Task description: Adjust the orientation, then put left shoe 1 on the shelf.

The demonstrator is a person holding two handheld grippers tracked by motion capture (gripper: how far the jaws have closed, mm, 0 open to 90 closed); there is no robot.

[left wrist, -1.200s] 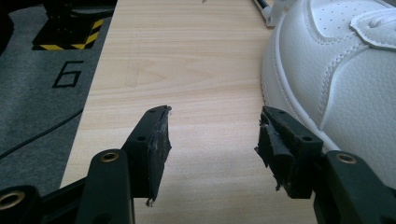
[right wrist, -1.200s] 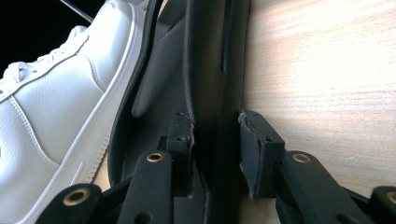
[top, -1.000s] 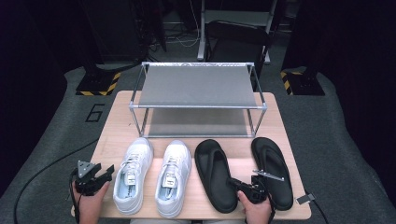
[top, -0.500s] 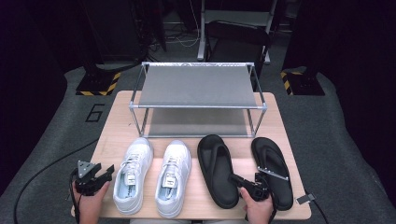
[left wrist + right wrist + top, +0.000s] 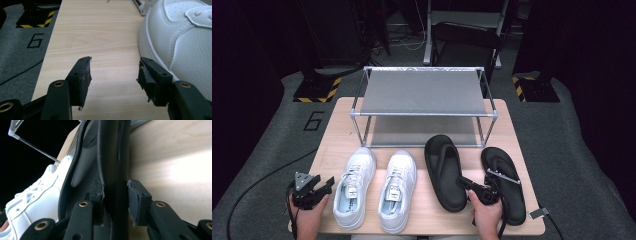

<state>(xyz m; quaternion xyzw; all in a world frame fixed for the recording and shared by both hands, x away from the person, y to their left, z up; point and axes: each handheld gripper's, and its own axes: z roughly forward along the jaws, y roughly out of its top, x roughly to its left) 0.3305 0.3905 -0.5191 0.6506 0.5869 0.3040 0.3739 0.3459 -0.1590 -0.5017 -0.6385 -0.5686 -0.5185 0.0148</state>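
Shifted leftward since the earlier frame, the right gripper (image 5: 472, 186) now grasps the edge of the left black sandal (image 5: 445, 171) at lower center-right. Left gripper (image 5: 316, 187), released, hangs beside the white sneaker (image 5: 353, 187). Farther back stands the shoe rack (image 5: 424, 92).

Matte black grippers (image 5: 314, 191), brass-ringed screw holes, worn pads, grey three-cornered top plate, black trailing cables; seemingly bare forearms.

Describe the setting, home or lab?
Most likely a lab or studio recording station, not a home. A light wooden table stands on grey carpet with a painted number 6, yellow-black striped hazard bases sit behind it, and cables and dark equipment fill the background.
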